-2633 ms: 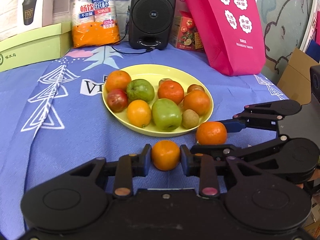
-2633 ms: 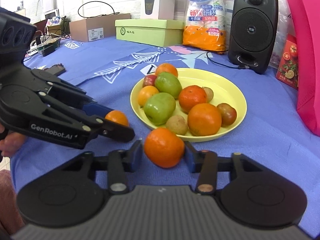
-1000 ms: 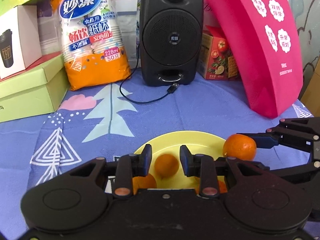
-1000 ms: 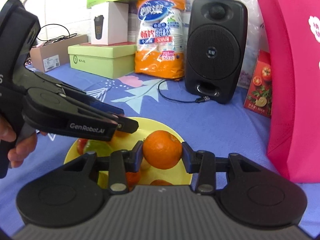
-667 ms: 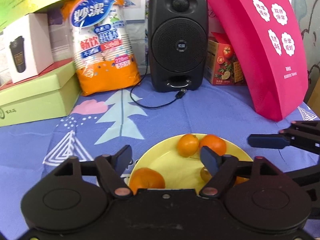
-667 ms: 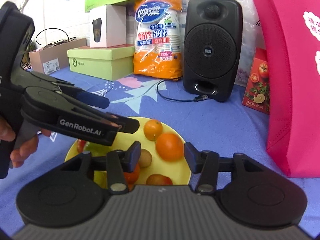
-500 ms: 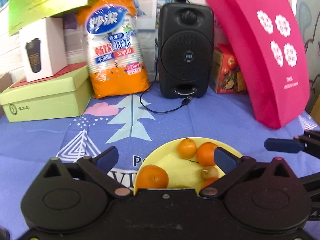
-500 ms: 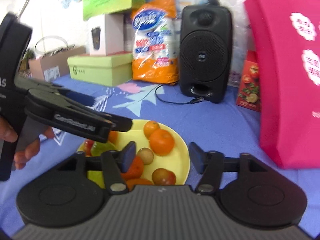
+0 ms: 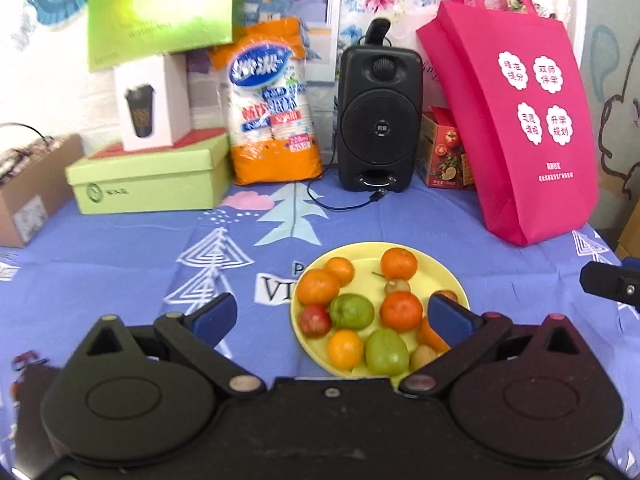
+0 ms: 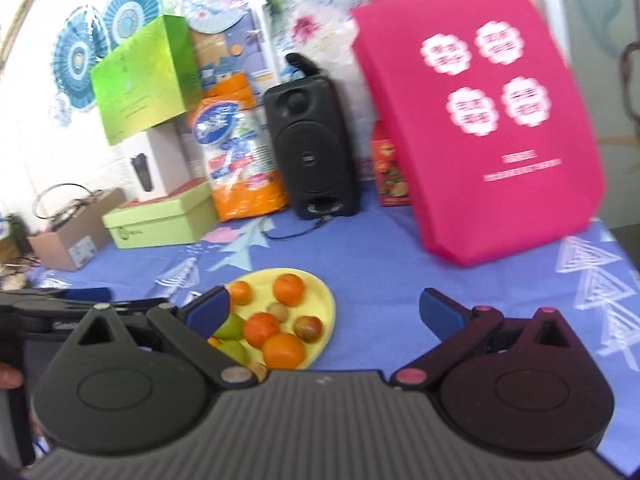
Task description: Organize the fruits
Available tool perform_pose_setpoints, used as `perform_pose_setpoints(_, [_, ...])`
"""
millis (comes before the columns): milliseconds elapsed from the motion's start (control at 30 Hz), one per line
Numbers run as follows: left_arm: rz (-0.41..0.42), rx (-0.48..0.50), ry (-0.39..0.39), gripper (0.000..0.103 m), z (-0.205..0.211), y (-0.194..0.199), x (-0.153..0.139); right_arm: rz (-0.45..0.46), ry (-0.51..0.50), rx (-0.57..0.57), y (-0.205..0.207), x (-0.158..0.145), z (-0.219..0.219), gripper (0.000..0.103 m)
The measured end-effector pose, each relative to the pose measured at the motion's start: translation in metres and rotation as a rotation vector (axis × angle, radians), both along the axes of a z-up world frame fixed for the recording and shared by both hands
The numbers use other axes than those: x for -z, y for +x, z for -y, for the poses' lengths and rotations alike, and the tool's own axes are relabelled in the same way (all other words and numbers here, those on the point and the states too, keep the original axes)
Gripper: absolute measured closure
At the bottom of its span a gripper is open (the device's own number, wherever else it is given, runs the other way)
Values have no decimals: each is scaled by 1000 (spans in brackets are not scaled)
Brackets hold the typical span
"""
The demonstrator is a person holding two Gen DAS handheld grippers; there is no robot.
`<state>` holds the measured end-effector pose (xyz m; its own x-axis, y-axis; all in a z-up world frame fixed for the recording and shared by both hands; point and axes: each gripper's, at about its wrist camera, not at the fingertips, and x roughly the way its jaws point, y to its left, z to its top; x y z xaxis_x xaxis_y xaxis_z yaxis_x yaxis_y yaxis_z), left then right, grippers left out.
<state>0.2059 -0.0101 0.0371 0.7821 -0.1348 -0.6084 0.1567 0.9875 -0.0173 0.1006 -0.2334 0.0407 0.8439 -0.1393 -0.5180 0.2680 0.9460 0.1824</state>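
Observation:
A yellow plate (image 9: 438,266) on the blue tablecloth holds several fruits: oranges, green apples, a red apple and small brown ones. The two oranges I carried, one small (image 9: 339,270) and one larger (image 9: 399,263), lie at the plate's far side. My left gripper (image 9: 332,316) is wide open and empty, raised above and behind the plate. My right gripper (image 10: 324,308) is wide open and empty, raised to the right of the plate (image 10: 326,300). The left gripper's arm (image 10: 60,308) shows at the left of the right wrist view.
At the table's back stand a black speaker (image 9: 379,120), an orange pack of paper cups (image 9: 272,104), green boxes (image 9: 148,176), a white cup box (image 9: 152,102) and a pink bag (image 9: 520,120). A cable (image 9: 344,204) lies before the speaker. A cardboard box (image 9: 24,196) sits far left.
Both grippers opened and let their oranges go onto the far side of the plate. Both then drew back and up, jaws opening wider.

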Motion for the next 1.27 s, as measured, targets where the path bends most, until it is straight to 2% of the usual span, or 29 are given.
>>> perform_pose_setpoints(133, [46,0,79,0,10,-41,-10,-22,-102,54,-27,-1,-20,0])
perform_pose_setpoints(200, [48,-2,92,0,13,-60,-11,-35,-135,69,-39,1,-30,0])
perform_pose_setpoints(433, [4,25,17,0,8,-114,-4,-48,-151,47,-70,8,-62,0])
perform_pose_setpoints(633, [0,16,4,0,-2,-149,2,-60,-151,14,-92,20,-85,0])
perform_pose_setpoints(700, [-8,9,-19,0,-6,-157,2,-67,-147,8,-98,25,-89,0])
perform_pose_setpoints(833, [-97,6,-152,0,-19,-156,2,-67,-152,6,-107,27,-94,0])
perform_pose_setpoints(900, [-99,-9,-190,0,-25,-158,4,-60,-152,8,-110,26,-92,0])
perform_pose_setpoints(967, [-74,-38,-168,0,-26,-162,4,-52,-152,12,-113,24,-91,0])
perform_pose_setpoints(1067, [-55,-139,-86,0,-23,-167,4,-49,-146,17,-116,23,-88,0])
perform_pose_setpoints(1267, [-61,-131,-52,0,-20,-165,6,-58,-135,14,-120,28,-84,0])
